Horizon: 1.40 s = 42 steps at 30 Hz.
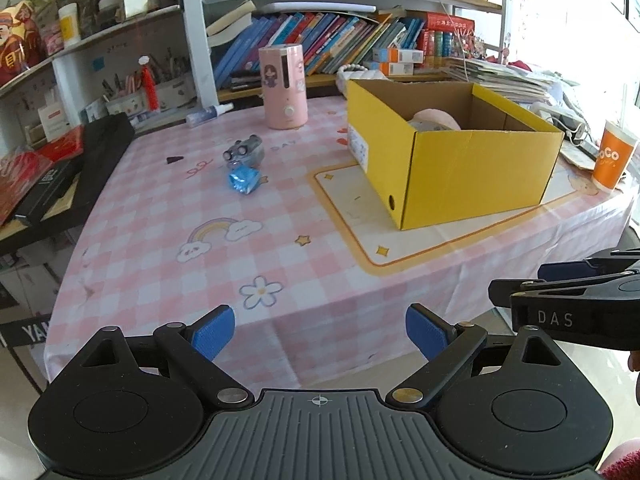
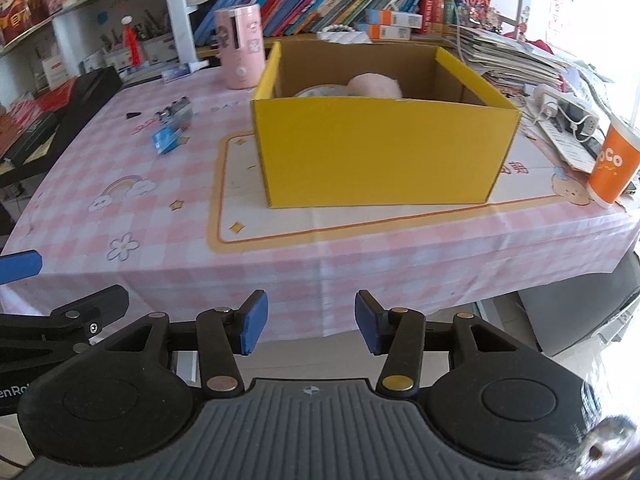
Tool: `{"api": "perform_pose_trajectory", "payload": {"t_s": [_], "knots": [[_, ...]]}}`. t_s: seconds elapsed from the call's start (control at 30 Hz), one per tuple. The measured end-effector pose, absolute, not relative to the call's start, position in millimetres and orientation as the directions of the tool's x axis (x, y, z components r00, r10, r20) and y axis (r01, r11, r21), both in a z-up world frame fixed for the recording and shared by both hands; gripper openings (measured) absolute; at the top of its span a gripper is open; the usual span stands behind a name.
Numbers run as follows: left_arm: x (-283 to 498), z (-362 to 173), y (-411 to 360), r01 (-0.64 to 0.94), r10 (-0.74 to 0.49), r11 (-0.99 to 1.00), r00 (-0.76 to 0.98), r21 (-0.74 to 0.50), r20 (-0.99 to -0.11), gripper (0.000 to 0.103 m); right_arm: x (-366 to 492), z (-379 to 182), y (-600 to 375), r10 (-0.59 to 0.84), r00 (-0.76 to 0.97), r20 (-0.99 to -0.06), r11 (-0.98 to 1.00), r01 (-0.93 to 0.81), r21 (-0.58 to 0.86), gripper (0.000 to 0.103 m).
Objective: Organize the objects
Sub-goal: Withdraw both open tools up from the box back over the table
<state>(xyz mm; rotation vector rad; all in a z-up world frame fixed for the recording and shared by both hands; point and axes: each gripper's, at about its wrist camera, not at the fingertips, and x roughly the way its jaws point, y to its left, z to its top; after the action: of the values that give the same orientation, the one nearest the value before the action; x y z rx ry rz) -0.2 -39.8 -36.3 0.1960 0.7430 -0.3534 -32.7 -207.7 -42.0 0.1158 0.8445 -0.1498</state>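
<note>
A yellow cardboard box (image 1: pixel 480 172) stands open on the pink checked tablecloth (image 1: pixel 200 216); it also shows in the right wrist view (image 2: pixel 380 152). A pink round object (image 2: pixel 374 85) and a pale patterned item lie inside. A small grey toy (image 1: pixel 244 152) and a blue crinkled packet (image 1: pixel 243 179) lie on the cloth left of the box, both seen in the right wrist view too (image 2: pixel 176 110) (image 2: pixel 166 140). My left gripper (image 1: pixel 320 330) is open and empty, before the table's front edge. My right gripper (image 2: pixel 308 322) is open and empty, facing the box.
A pink cylinder device (image 1: pixel 282 86) stands at the back. An orange paper cup (image 2: pixel 612 164) stands at the right edge near a power strip and papers (image 2: pixel 560 108). Bookshelves (image 1: pixel 320 36) line the back. Black and red items (image 1: pixel 60 176) lie at the left.
</note>
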Motion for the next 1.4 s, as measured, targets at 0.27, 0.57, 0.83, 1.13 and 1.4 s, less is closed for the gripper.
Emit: {"api": "perform_pose_trajectory", "payload": {"t_s": [0.27, 0.57, 0.83, 1.13, 1.4], "knots": [[-7, -36, -20, 0.360, -0.225, 0.931, 0.690, 0.057, -0.688, 0.094, -35, -42, -183, -0.056, 0.662, -0.747, 0.990, 0.132, 0.043, 0.049], [-10, -33, 0, 0.320, -0.202, 0.946, 0.708, 0.053, -0.677, 0.094, -32, -38, -158, -0.025, 0.677, -0.736, 0.997, 0.069, 0.030, 0.051], [-10, -32, 10, 0.313, -0.195, 0.948, 0.716, 0.058, -0.670, 0.094, -29, -38, -147, -0.015, 0.682, -0.731, 0.998, 0.052, 0.029, 0.051], [-5, -30, 23, 0.296, -0.185, 0.954, 0.726, 0.058, -0.662, 0.094, -22, -34, -133, -0.003, 0.692, -0.722, 0.999, 0.031, 0.026, 0.051], [4, -32, 32, 0.266, -0.161, 0.962, 0.731, 0.059, -0.663, 0.094, -8, -34, -125, 0.013, 0.693, -0.721, 1.000, 0.010, 0.027, 0.051]]}}
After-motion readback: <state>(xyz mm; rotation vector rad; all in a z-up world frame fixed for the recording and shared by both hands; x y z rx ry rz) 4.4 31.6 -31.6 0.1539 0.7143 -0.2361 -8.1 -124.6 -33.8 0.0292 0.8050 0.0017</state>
